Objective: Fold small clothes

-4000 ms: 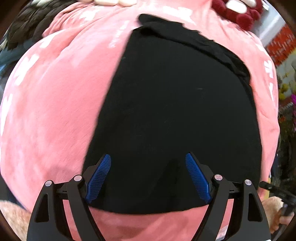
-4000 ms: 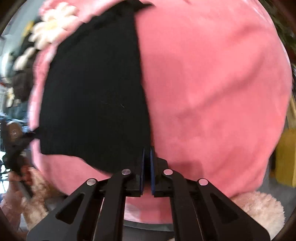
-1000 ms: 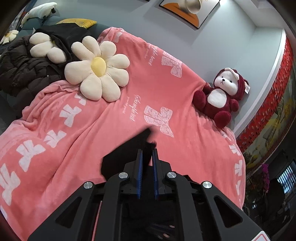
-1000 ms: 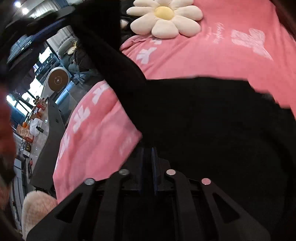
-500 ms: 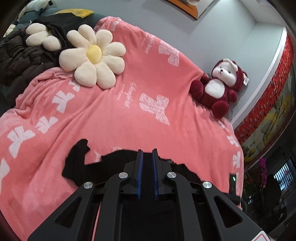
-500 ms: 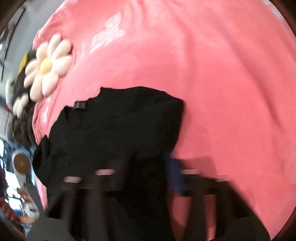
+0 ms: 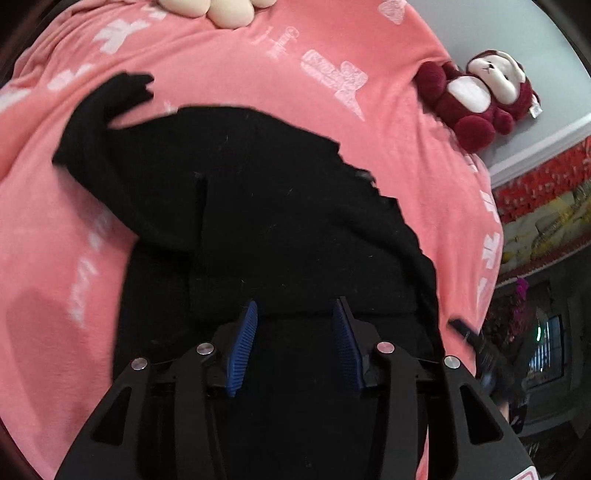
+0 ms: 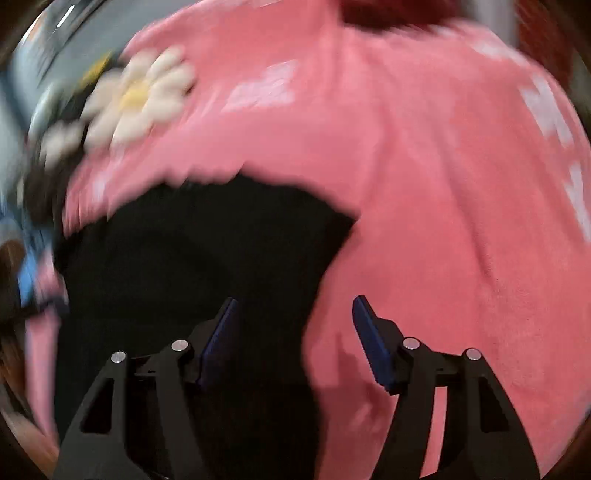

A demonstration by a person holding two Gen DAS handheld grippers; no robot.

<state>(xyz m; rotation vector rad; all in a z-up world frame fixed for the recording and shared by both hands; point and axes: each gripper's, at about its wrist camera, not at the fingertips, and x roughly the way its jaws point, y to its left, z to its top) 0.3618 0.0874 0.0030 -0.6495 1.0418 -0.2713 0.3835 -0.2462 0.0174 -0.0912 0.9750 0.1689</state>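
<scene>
The left gripper (image 7: 293,314) stood spread, its blue pads (image 7: 242,341) apart over the black garment (image 7: 258,221) and holding nothing; half a second earlier those pads had been pressed together on the cloth. The right gripper (image 8: 295,310) was spread too — one finger over the black garment (image 8: 192,258), the other over the pink blanket (image 8: 443,221) — though that view was smeared by motion, so whether it touched the fabric could not be told. Both had let go, then, and the garment had dropped from its lifted state onto the pink blanket (image 7: 258,62). It lay with one part doubled over the rest and a sleeve (image 7: 107,99) trailing out toward the flower cushion (image 7: 221,11). A fold was probably just laid down; the loose sleeve likely still needed tucking in. A stuffed bear (image 7: 480,99) sat well apart at the blanket's far edge.
</scene>
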